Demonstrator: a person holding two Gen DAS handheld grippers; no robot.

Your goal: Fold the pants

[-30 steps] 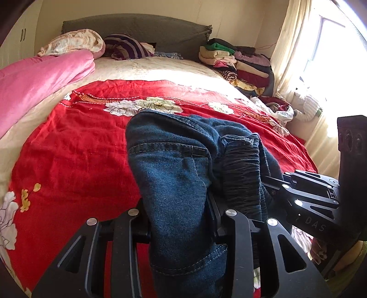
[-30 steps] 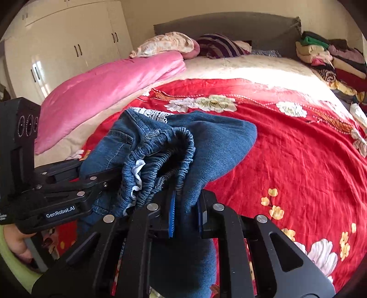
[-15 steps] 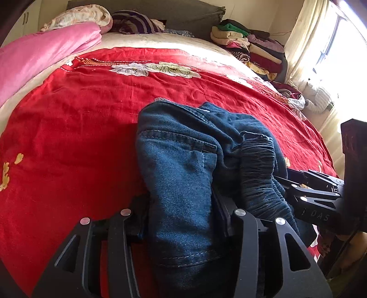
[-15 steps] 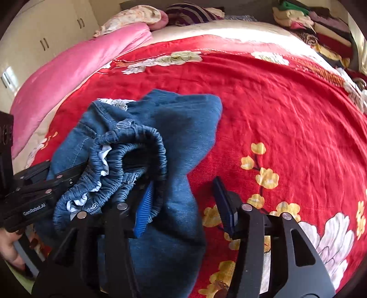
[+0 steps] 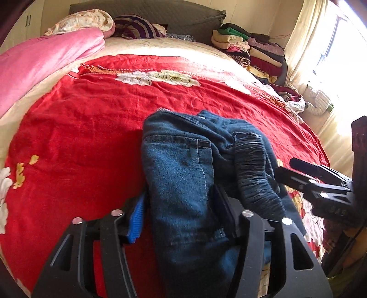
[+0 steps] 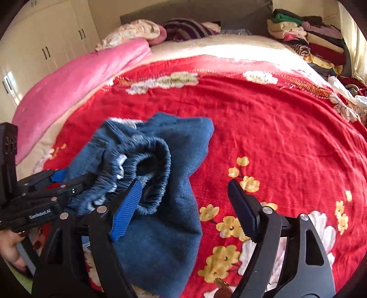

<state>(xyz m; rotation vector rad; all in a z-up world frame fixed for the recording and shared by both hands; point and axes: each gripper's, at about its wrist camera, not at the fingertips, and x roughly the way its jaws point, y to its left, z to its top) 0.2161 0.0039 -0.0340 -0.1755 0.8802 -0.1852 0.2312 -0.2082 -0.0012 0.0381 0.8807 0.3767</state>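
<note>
Dark blue denim pants [image 5: 183, 174] lie bunched on the red floral blanket [image 5: 80, 128], the elastic waistband [image 6: 146, 169] on top. My left gripper [image 5: 181, 211] has its jaws parted around a fold of denim, a gap showing beside the blue pad [image 5: 137, 217]. My right gripper [image 6: 185, 206] is open, its blue pad [image 6: 126, 208] just right of the waistband, its black pad [image 6: 243, 211] over the blanket. Each gripper shows in the other's view: the right one [image 5: 321, 185] and the left one [image 6: 45, 197].
A pink quilt [image 5: 39, 64] lies along the bed's left side. Pillows [image 5: 87, 20] sit at the headboard. A stack of folded clothes [image 5: 247, 48] is at the back right. Curtain and window [image 5: 321, 57] are to the right. White wardrobes [image 6: 45, 45] stand at left.
Both grippers have let go of the pants. The right jaws opened first and wide, the left jaws parted after. The pants dropped and now rest on the blanket.
</note>
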